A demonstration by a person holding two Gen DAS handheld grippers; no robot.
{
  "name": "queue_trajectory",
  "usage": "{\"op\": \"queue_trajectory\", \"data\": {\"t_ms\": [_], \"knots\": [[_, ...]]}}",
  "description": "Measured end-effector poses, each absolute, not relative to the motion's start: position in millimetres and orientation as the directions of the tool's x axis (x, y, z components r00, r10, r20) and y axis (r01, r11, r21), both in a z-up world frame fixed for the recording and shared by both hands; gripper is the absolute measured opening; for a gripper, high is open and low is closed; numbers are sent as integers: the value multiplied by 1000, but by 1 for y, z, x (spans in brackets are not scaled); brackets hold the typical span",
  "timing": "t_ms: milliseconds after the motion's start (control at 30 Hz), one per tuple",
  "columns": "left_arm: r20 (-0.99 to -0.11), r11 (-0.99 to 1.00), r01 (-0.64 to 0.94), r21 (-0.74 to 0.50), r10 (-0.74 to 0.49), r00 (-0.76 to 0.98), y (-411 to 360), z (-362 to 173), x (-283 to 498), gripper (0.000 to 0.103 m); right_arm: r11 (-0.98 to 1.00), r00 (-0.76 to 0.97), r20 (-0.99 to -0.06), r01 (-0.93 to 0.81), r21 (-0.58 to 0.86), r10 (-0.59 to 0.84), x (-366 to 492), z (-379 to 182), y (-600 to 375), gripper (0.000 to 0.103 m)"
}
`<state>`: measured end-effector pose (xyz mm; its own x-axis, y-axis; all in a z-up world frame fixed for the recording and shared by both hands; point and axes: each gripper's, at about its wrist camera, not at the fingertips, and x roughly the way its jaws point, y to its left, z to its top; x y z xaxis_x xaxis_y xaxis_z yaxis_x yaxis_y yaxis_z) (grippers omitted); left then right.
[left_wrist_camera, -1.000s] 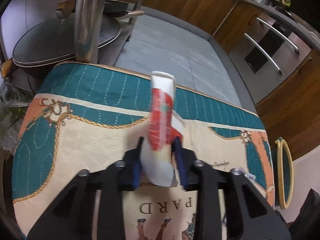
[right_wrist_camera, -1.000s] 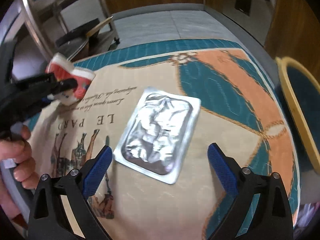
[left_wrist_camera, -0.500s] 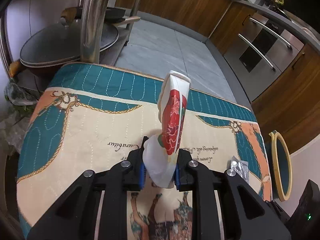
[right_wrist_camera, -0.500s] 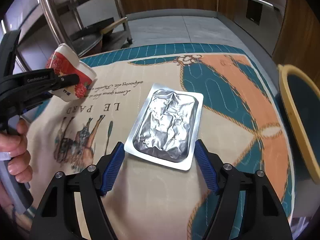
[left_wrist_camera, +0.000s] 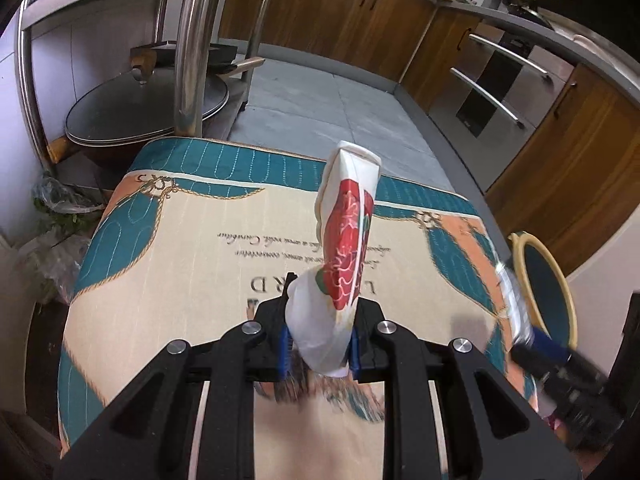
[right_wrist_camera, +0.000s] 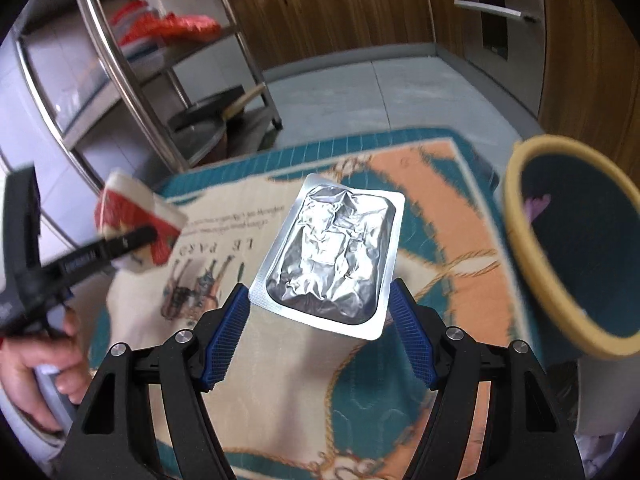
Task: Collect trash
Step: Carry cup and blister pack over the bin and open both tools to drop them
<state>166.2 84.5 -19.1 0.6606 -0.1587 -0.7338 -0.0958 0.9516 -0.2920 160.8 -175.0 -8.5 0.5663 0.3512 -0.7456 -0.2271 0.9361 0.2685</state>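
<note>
My left gripper [left_wrist_camera: 318, 344] is shut on a crushed white paper cup with a red flower print [left_wrist_camera: 346, 248] and holds it above the table; the cup also shows at the left of the right wrist view [right_wrist_camera: 136, 224]. My right gripper [right_wrist_camera: 320, 320] is shut on a crumpled silver foil tray [right_wrist_camera: 334, 256], gripped by its two long edges and lifted off the cloth. The foil tray shows edge-on and blurred at the right of the left wrist view [left_wrist_camera: 514, 300]. A round bin with a yellow rim [right_wrist_camera: 520, 240] stands at the right of the table.
The table carries a quilted cloth in teal, orange and cream [left_wrist_camera: 168, 264]. A steel rack [left_wrist_camera: 192, 40] with a lidded pan [left_wrist_camera: 148, 108] stands behind the table's far left. Plastic bags [left_wrist_camera: 52, 216] lie left of the table. Wooden cabinets [left_wrist_camera: 560, 160] line the far side.
My right gripper closed on the foil tray and lifted it off the cloth, toward the yellow-rimmed bin. My left gripper rose with the paper cup held in it.
</note>
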Motion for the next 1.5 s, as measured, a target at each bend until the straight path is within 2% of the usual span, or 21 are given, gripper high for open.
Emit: {"op": "queue_trajectory", "data": {"t_ms": [400, 933, 1500], "knots": [[-700, 953, -14, -304, -213, 681, 42, -3, 126, 20, 947, 671, -669, -239, 214, 320, 148, 41, -251, 72], [-685, 950, 36, -311, -250, 685, -4, 19, 134, 20, 942, 728, -612, -144, 302, 307, 144, 35, -307, 72], [-644, 931, 213, -295, -359, 676, -110, 52, 173, 20, 935, 775, -586, -19, 354, 237, 146, 32, -359, 72]]}}
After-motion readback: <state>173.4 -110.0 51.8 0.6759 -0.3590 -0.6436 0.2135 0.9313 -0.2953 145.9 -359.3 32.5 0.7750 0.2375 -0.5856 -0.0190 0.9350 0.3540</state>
